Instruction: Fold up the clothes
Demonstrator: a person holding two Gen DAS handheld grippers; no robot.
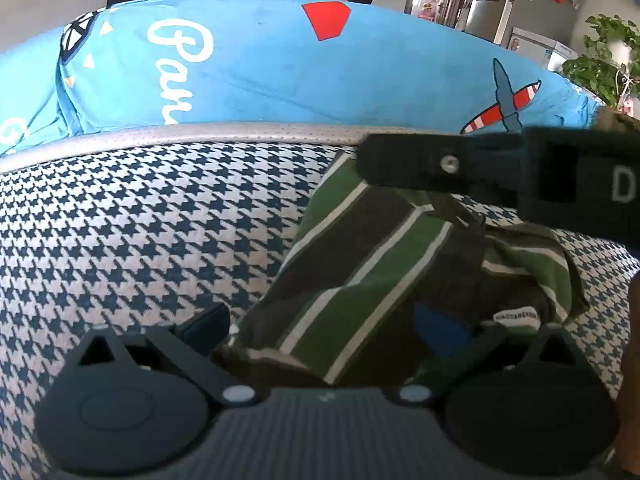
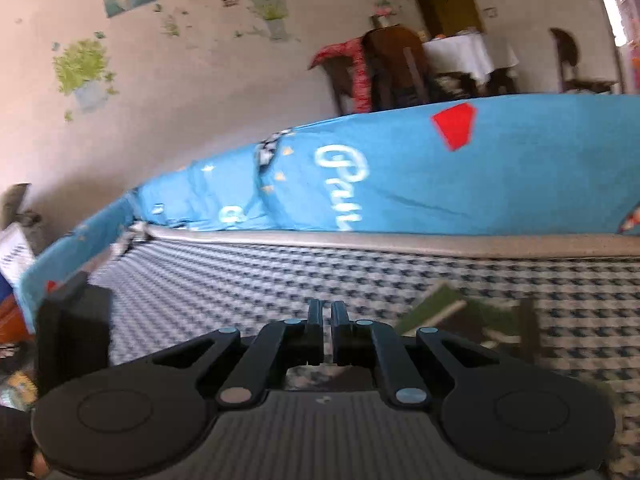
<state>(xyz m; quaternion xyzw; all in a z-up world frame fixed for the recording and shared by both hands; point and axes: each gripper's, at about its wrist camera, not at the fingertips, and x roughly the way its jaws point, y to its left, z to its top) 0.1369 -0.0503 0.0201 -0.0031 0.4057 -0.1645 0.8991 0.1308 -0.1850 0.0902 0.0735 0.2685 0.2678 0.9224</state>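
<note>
A green, dark and white striped garment (image 1: 360, 264) lies rumpled on the houndstooth seat (image 1: 140, 220). In the left wrist view my left gripper (image 1: 320, 324) stands open, its fingers wide apart on either side of the garment's near end. My right gripper (image 1: 372, 160) reaches in from the right, just above the garment's far edge. Its own view shows the right gripper (image 2: 327, 312) shut to a thin slit, with nothing seen between the fingers. There the garment (image 2: 460, 316) lies blurred to the right of the fingers. The left gripper's body (image 2: 72, 328) shows at the left edge.
A blue printed cover (image 1: 280, 68) drapes the backrest behind a grey piped edge (image 1: 200, 134). Beyond stand a fridge (image 1: 504, 4), a potted plant (image 1: 604, 60), dark chairs (image 2: 396, 64) and a white-clothed table (image 2: 460, 52). Bare houndstooth seat stretches to the left.
</note>
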